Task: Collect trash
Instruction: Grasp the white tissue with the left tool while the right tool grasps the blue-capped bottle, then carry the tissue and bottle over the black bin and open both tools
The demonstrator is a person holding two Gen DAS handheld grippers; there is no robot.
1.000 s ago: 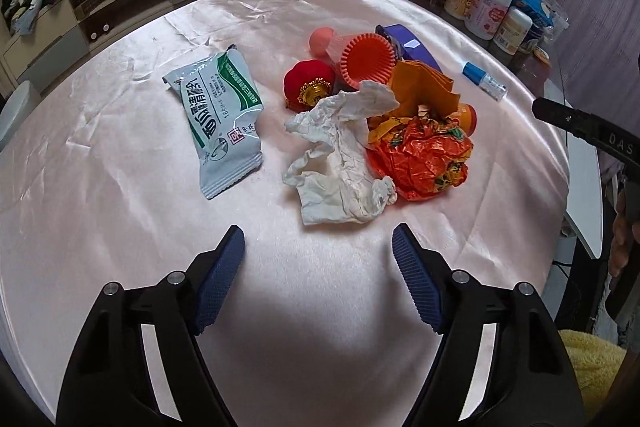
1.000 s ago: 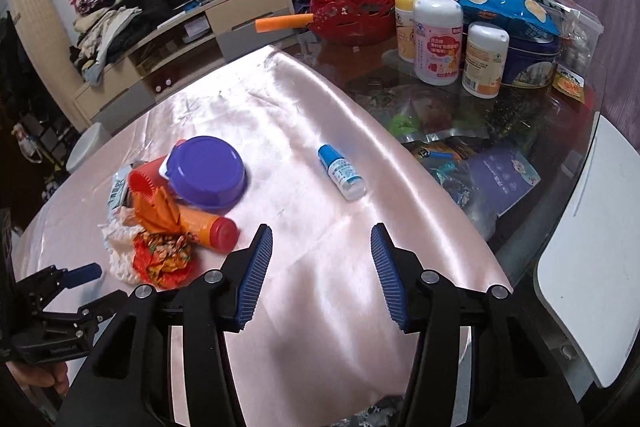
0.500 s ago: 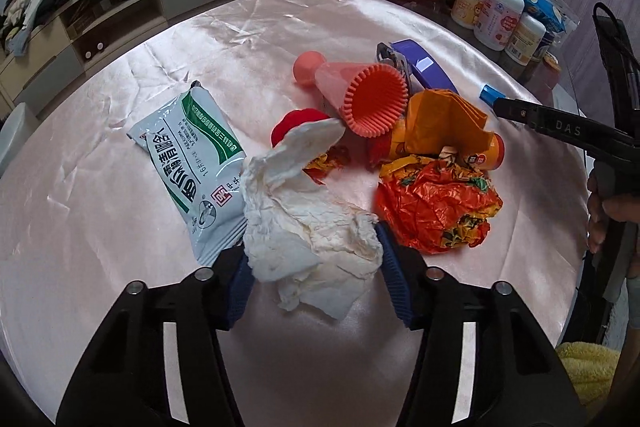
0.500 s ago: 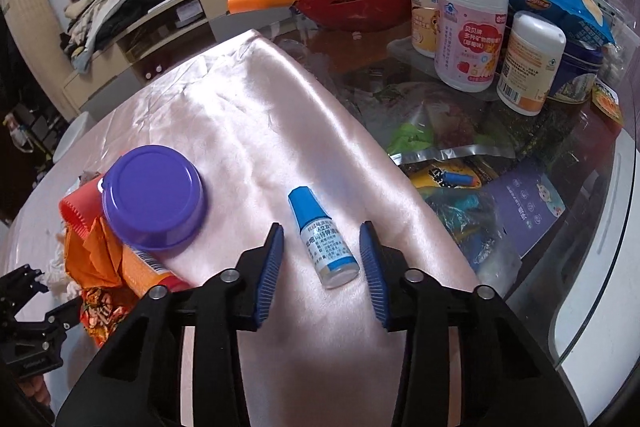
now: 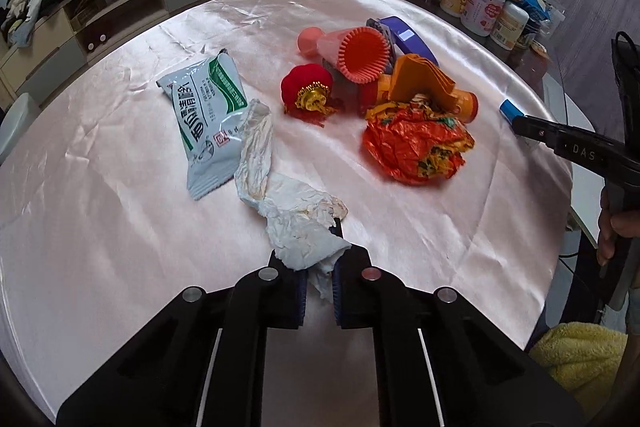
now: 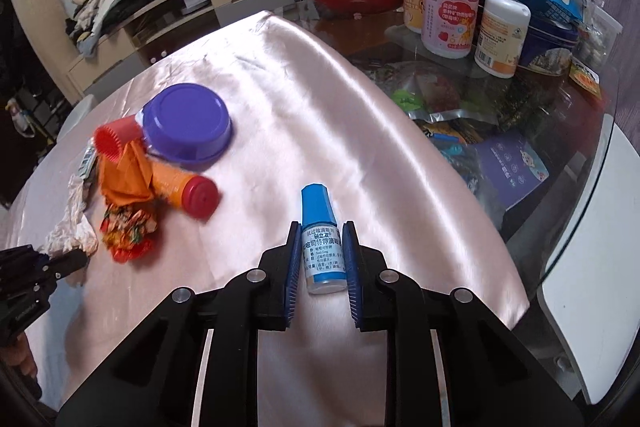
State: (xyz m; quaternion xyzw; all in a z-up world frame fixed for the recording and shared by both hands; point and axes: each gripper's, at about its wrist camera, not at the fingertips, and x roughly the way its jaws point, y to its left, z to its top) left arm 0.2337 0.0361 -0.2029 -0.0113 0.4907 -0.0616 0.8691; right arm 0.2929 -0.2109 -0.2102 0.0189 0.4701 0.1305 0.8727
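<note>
Taking the crumpled orange foil wrapper (image 5: 416, 147) as my landmark on the pink satin tablecloth (image 5: 120, 187), I start far to its left with the white-and-green plastic sachet (image 5: 206, 119), lying flat. Just right of that, the crumpled white tissue (image 5: 280, 203) trails down toward me, and my left gripper (image 5: 319, 291) has just been closing; its jaws now pinch the tissue's near end between the blue pads. Behind the wrapper sit a small red lantern ornament (image 5: 306, 89), a ribbed orange plastic cup (image 5: 360, 55) on its side, a purple plastic lid (image 6: 186, 123) and an orange bottle with a red cap (image 6: 188, 193). To the wrapper's right, well apart from the pile, lies the small blue-capped dropper bottle (image 6: 322, 243); my right gripper (image 6: 320, 259) has been closing too, its jaws pressed against the bottle's sides.
</note>
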